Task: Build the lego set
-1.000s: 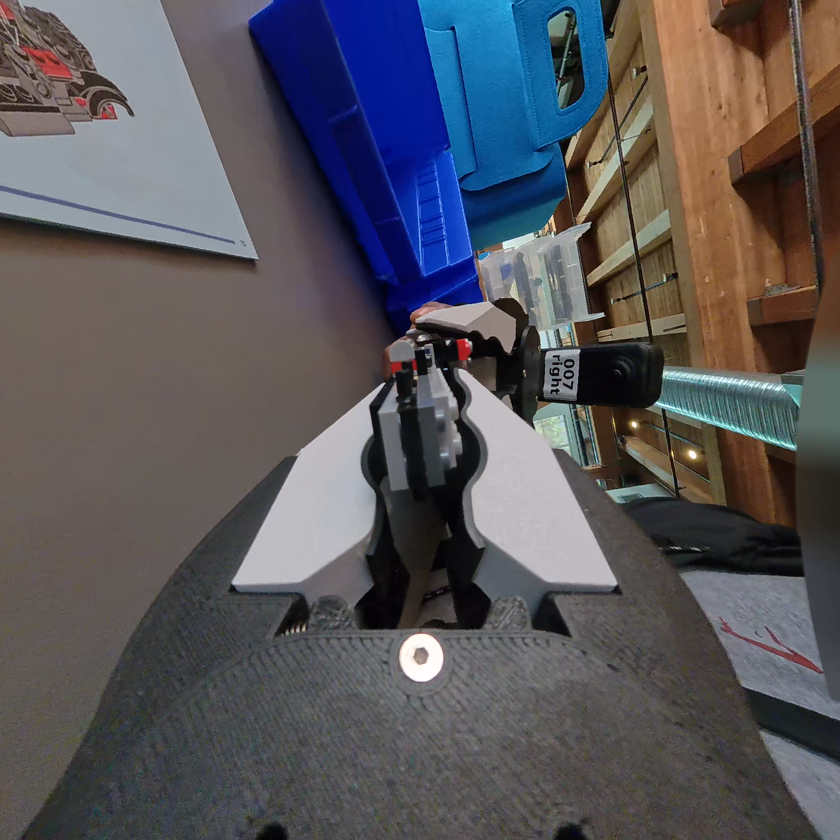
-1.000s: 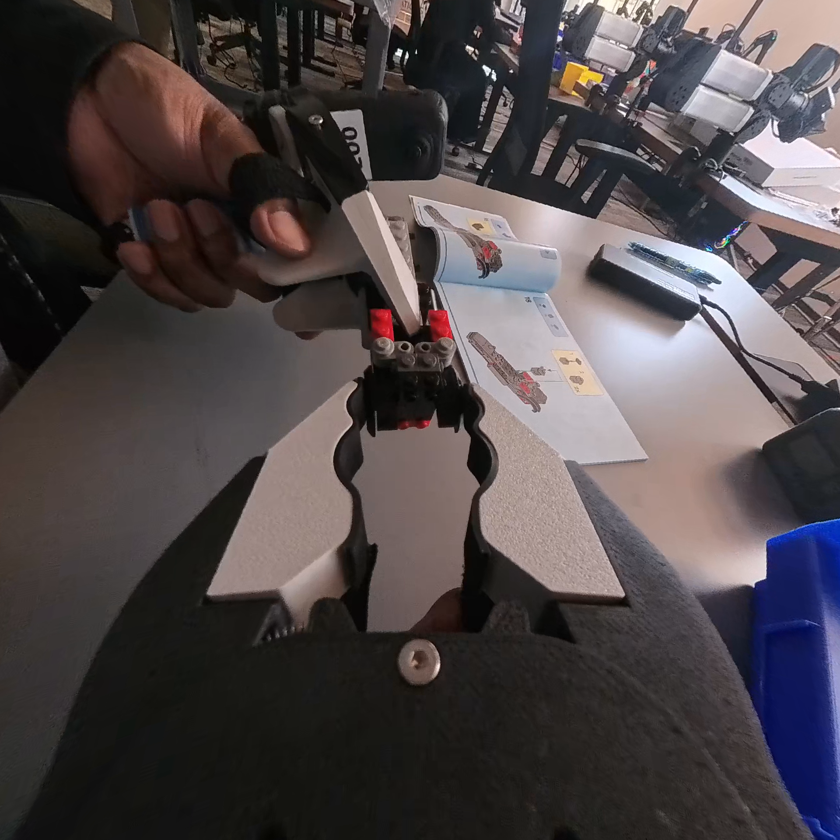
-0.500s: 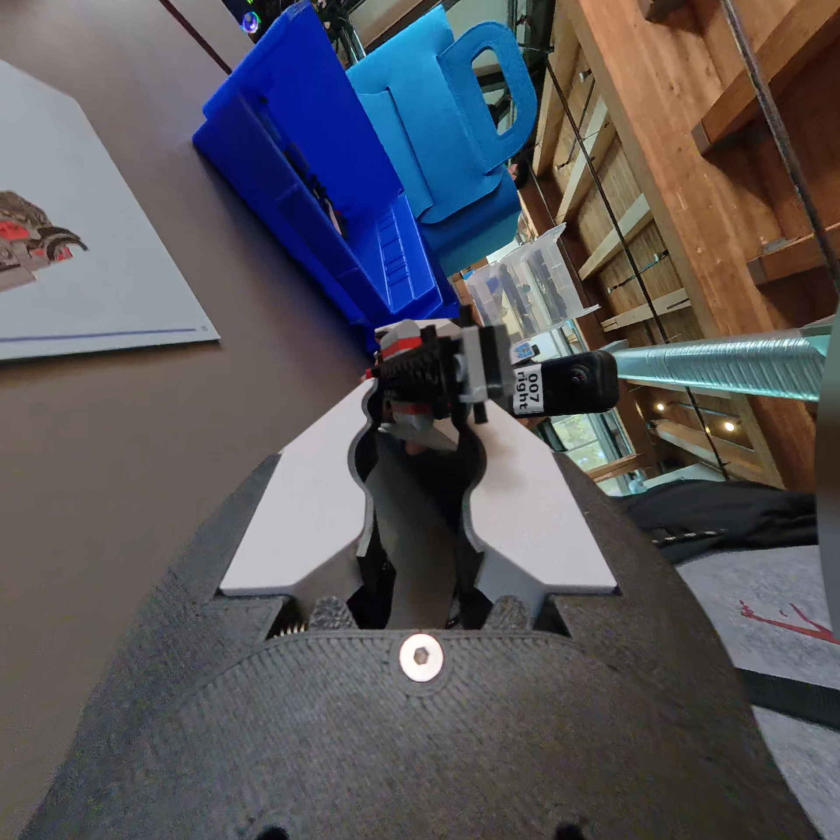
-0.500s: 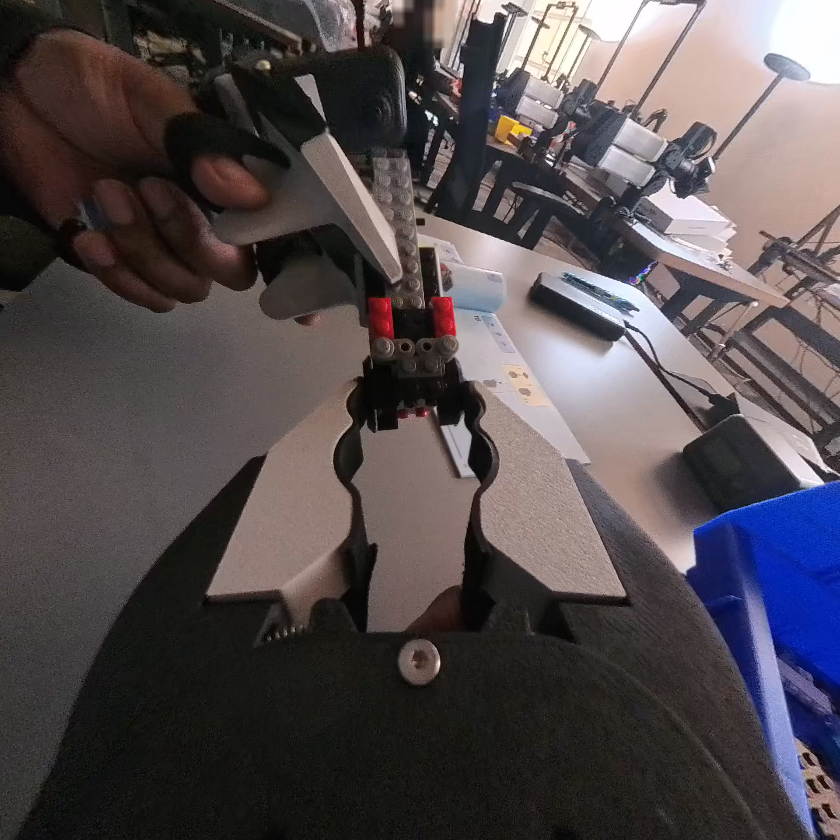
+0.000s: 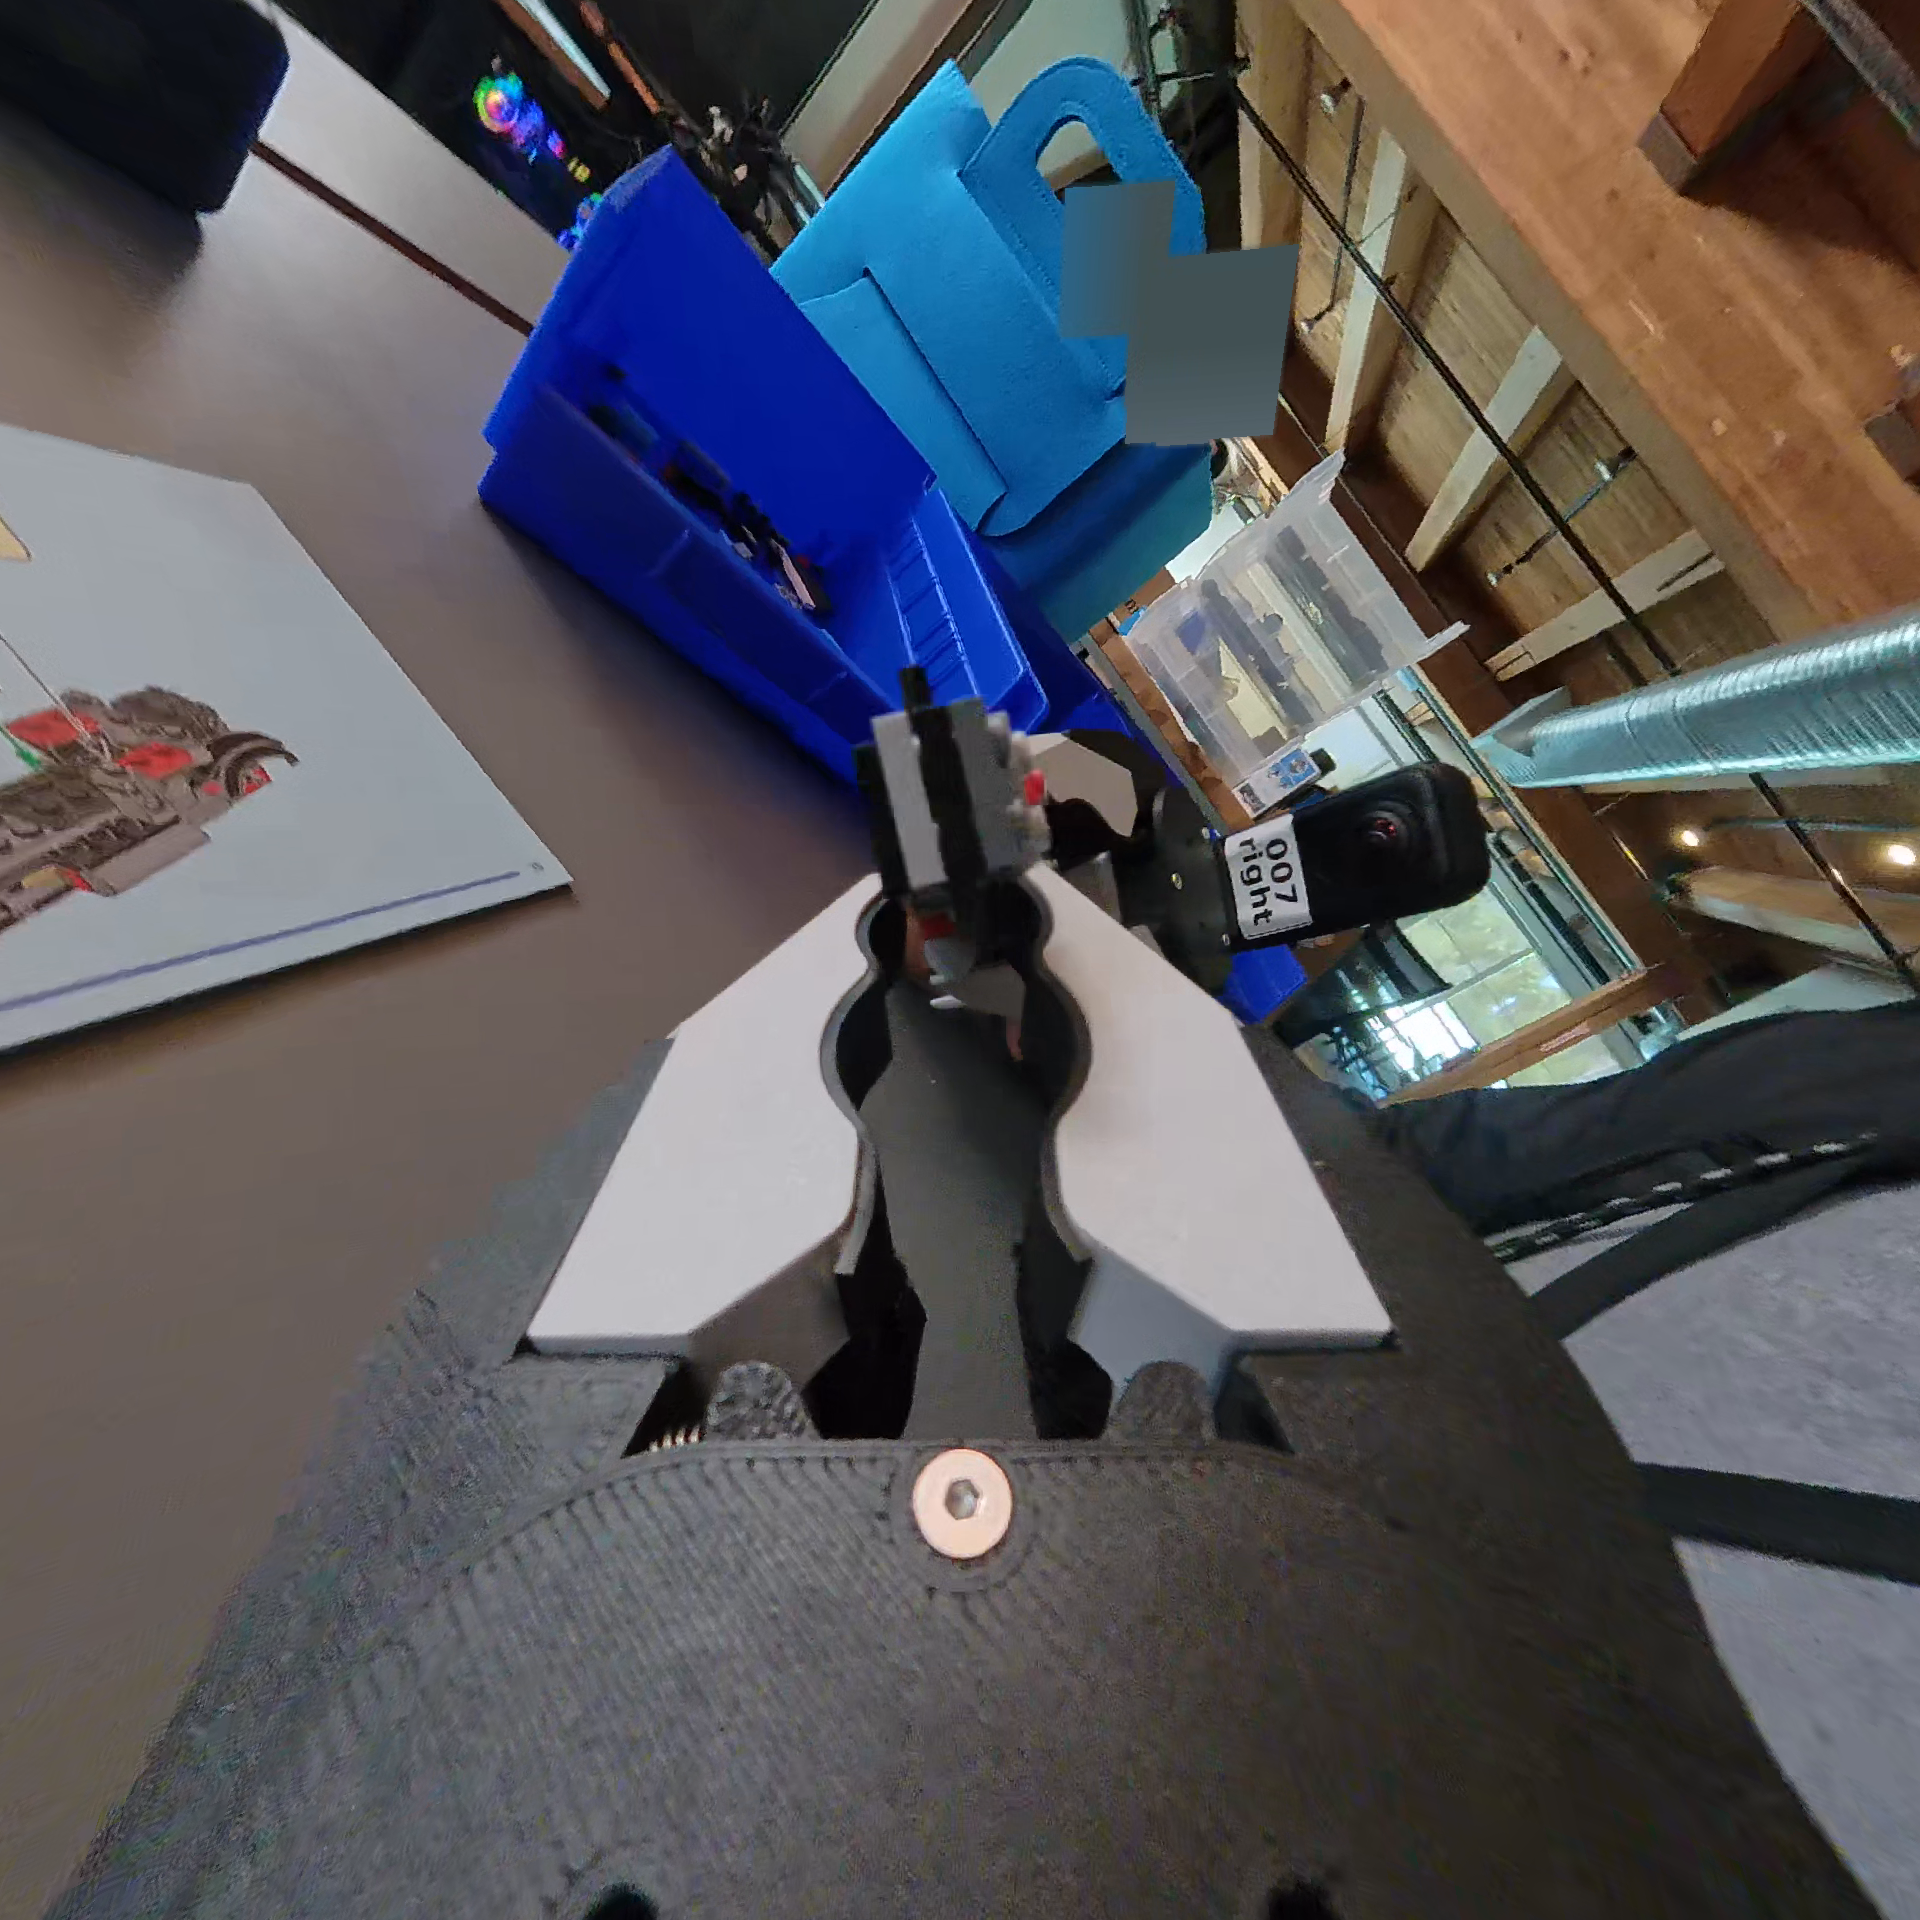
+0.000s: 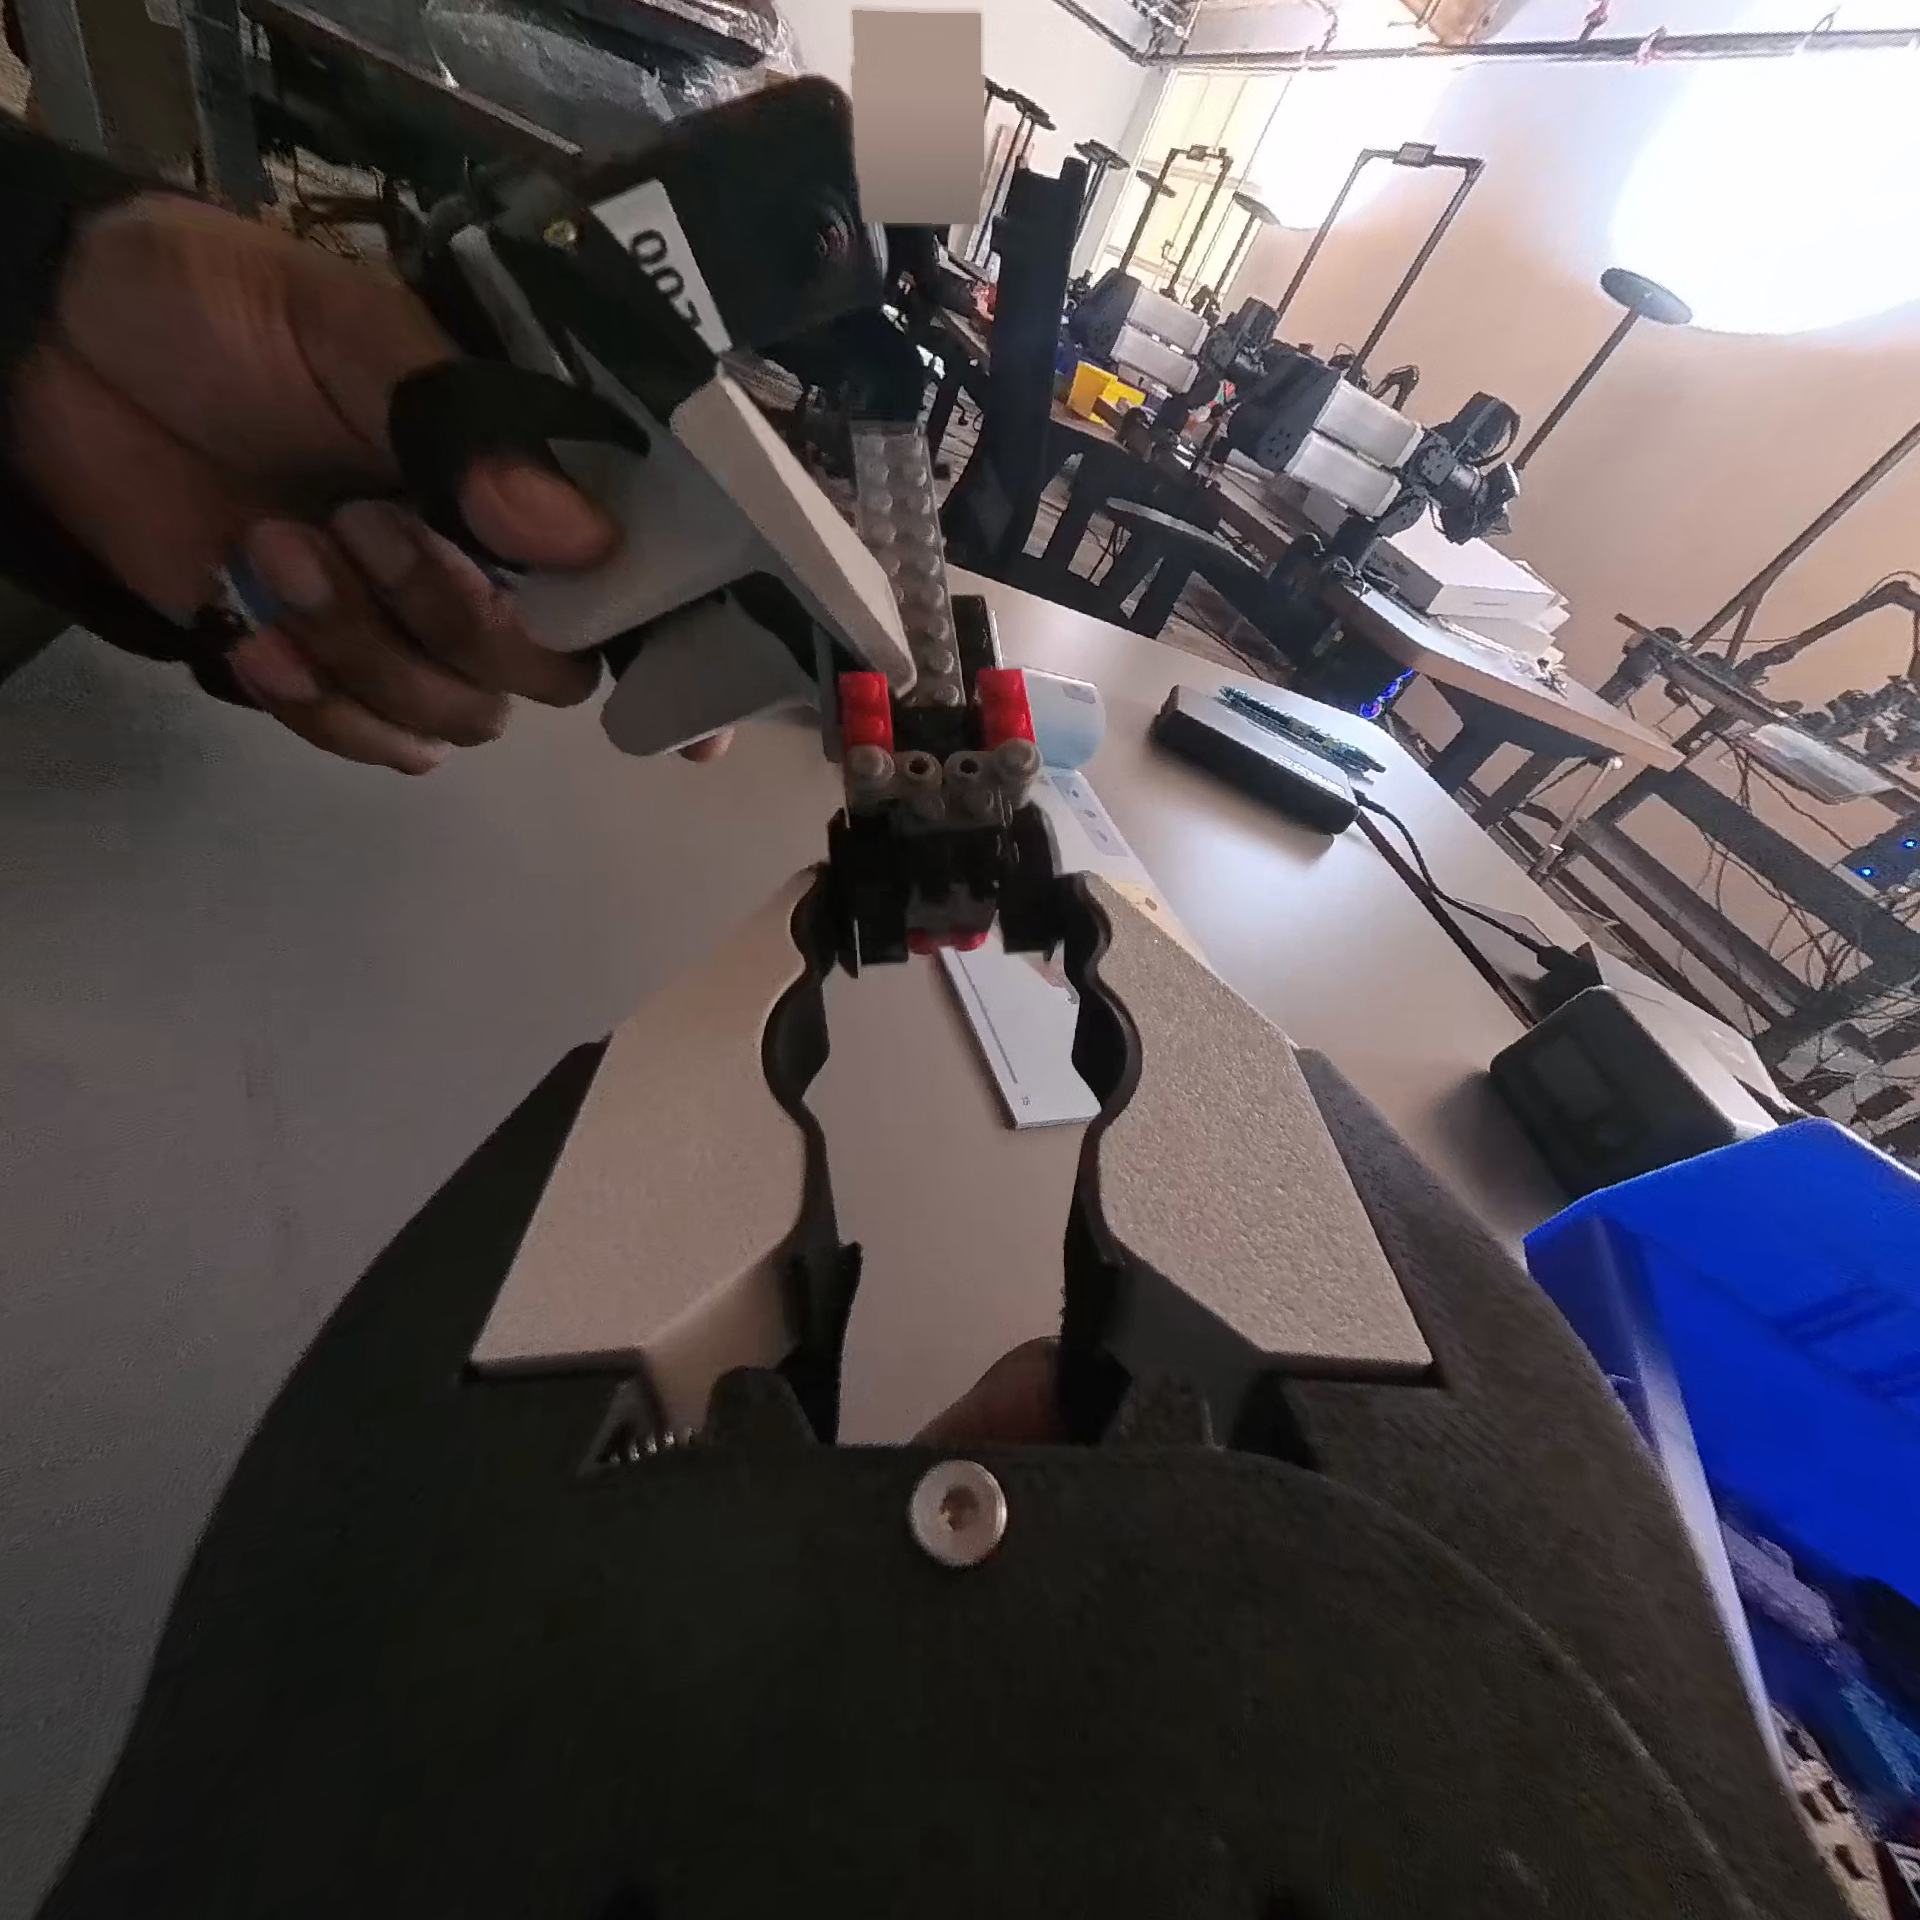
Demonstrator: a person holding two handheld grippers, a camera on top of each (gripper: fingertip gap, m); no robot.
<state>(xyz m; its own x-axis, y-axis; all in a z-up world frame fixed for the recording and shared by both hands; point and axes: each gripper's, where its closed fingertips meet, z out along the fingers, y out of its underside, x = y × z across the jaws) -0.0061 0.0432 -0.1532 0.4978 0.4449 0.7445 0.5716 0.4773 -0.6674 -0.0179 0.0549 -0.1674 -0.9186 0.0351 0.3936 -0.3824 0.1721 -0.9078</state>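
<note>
Partly built lego model [image 6: 935, 821] of black, grey and red bricks, held off the table between the two sets of gripper tips. Black lower block with small red pieces underneath, a row of grey studded pieces above, two red bricks either side of a long grey studded plate [image 6: 909, 551] rising up and away. From the left wrist view, seen edge-on as a grey and black slab [image 5: 940, 821], tilted slightly.

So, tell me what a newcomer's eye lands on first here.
The small lego build, black and grey with red bricks, held mid-air above the table, both claws shut on it: right claw from below, left claw from above. Beyond it, blue bins on the table.
</note>
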